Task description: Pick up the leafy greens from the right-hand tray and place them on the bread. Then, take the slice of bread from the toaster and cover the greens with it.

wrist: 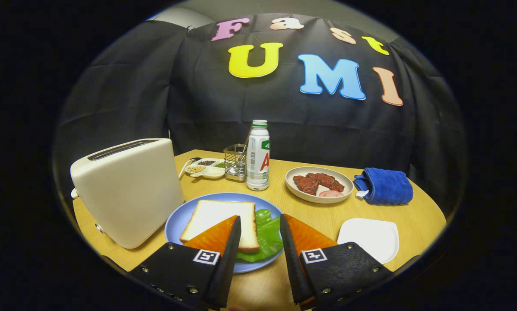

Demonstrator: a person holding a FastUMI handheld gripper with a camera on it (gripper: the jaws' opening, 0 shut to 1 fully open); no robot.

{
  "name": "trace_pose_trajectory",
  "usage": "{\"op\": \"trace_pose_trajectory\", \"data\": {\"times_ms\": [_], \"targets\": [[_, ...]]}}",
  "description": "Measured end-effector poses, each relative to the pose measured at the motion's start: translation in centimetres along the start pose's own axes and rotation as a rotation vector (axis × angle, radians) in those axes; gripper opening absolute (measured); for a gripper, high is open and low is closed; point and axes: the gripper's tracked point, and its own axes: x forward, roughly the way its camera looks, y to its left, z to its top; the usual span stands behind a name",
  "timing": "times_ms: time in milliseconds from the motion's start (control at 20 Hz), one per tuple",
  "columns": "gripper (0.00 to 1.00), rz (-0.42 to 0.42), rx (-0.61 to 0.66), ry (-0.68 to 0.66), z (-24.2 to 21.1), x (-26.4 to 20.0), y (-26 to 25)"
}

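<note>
The greens [268, 235] lie on the blue plate [178, 224], tucked under the right edge of a bread slice [219, 220] and sticking out past it toward the right and near side. The bread sits flat on the plate and covers most of the leaf; whether another slice lies below it I cannot tell. The gripper [260, 222] hangs just above the near rim of the plate with its fingers apart and nothing between them; the left finger overlaps the near right corner of the bread in the view, the right finger stands just beside the greens.

The toaster [128, 190] stands left of the plate, close to it, its slot on top; from here I cannot see inside the slot. To the right of the plate, beyond the right finger, is the white tray [368, 237], bare. Farther back on the wooden table [413, 214] stand a bottle [258, 157], a wire holder [235, 162] just left of it, a small dish of seeds [206, 168], a bowl of meat [318, 183] and a rolled blue towel [385, 185].
</note>
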Motion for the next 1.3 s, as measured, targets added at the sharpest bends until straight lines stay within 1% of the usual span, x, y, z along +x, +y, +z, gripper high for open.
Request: {"op": "trace_pose_trajectory", "data": {"times_ms": [400, 550, 700, 800, 950, 1100, 1150, 1200, 1250, 1300], "targets": [[0.55, -0.058, 0.044, -0.08, 1.2, -2.4, -5.7], [0.55, -0.114, 0.039, -0.136, 2.1, -3.2, -8.6], [0.55, -0.095, 0.051, -0.2, 3.1, -4.2, -9.9], [0.55, -0.053, 0.026, -0.219, 3.4, -5.1, -10.8], [0.55, -0.053, -0.02, -0.237, 3.1, -6.7, -13.8], [0.55, -0.068, -0.052, -0.256, 2.7, -8.7, -17.9], [0.56, -0.062, -0.052, -0.234, 2.1, -9.1, -19.2], [0.71, -0.032, -0.041, -0.209, 1.2, -9.8, -20.2], [0.76, -0.01, -0.019, -0.197, 0.8, -10.5, -21.1], [0.91, -0.008, 0.015, -0.204, 0.7, -11.4, -23.0]]}}
